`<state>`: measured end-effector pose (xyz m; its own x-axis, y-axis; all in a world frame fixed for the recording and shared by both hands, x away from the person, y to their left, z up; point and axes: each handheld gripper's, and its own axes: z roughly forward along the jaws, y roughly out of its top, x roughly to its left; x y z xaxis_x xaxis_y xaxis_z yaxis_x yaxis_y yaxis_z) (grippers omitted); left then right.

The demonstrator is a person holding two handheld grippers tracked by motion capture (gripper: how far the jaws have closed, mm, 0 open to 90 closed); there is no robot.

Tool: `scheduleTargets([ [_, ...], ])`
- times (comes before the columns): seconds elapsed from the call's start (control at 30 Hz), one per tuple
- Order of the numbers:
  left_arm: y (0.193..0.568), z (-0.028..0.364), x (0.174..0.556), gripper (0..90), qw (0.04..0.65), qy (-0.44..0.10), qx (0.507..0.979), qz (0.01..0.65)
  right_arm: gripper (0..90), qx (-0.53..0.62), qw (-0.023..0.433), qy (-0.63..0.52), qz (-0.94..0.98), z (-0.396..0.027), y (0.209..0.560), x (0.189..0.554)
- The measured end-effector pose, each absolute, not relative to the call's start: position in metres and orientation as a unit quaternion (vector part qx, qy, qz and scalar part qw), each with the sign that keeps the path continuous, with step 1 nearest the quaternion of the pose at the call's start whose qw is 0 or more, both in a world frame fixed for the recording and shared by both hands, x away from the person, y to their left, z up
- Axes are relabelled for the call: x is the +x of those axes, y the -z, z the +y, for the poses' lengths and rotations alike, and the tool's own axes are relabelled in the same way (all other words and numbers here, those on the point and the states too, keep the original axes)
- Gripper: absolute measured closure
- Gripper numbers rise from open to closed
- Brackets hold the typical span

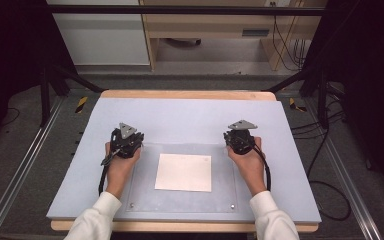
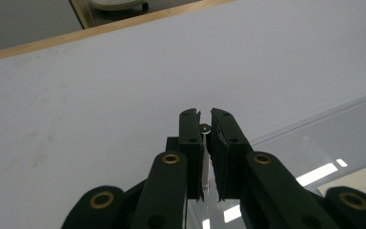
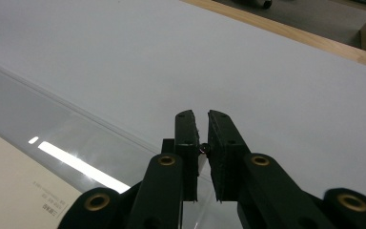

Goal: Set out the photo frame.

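A white sheet of paper (image 1: 184, 172) lies flat in the middle of a clear plastic plate (image 1: 145, 197) on the pale blue-grey mat (image 1: 190, 115). My left gripper (image 1: 126, 137) rests at the plate's far left corner, held in a hand. In the left gripper view its jaws (image 2: 205, 114) stand nearly together with nothing between them, over the plate's edge (image 2: 324, 138). My right gripper (image 1: 241, 136) sits at the far right corner. Its jaws (image 3: 200, 114) are likewise shut and empty, with the paper (image 3: 19, 186) showing at the lower left.
The mat covers a wooden table whose edge (image 1: 185, 94) shows at the back. Black frame posts (image 1: 45, 90) stand on both sides, and cables (image 1: 325, 165) lie on the floor at the right. A cabinet (image 1: 205, 25) stands beyond the table.
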<state>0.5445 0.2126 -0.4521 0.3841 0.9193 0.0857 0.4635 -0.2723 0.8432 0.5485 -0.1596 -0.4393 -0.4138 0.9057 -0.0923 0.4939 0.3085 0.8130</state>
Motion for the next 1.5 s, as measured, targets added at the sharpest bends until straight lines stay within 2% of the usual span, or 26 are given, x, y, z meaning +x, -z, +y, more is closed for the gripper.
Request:
scheduleTargets([
  [0.2,0.455,0.213,0.547,83.2,0.386,-0.292,0.735,0.475,80.8,0.462,0.278,-0.362,0.760,-0.161,0.443,0.550],
  [0.27,0.454,0.214,0.547,84.2,0.388,-0.287,0.735,0.476,84.6,0.463,0.277,-0.367,0.757,-0.163,0.445,0.549],
  [0.4,0.454,0.214,0.547,84.6,0.385,-0.285,0.738,0.476,85.4,0.463,0.273,-0.368,0.758,-0.163,0.444,0.550],
  [0.9,0.439,0.215,0.567,85.1,0.338,-0.232,0.776,0.478,86.2,0.493,0.218,-0.335,0.773,-0.163,0.433,0.567],
  [1.5,0.433,0.219,0.586,85.1,0.329,-0.185,0.788,0.487,86.2,0.516,0.166,-0.331,0.772,-0.167,0.428,0.588],
])
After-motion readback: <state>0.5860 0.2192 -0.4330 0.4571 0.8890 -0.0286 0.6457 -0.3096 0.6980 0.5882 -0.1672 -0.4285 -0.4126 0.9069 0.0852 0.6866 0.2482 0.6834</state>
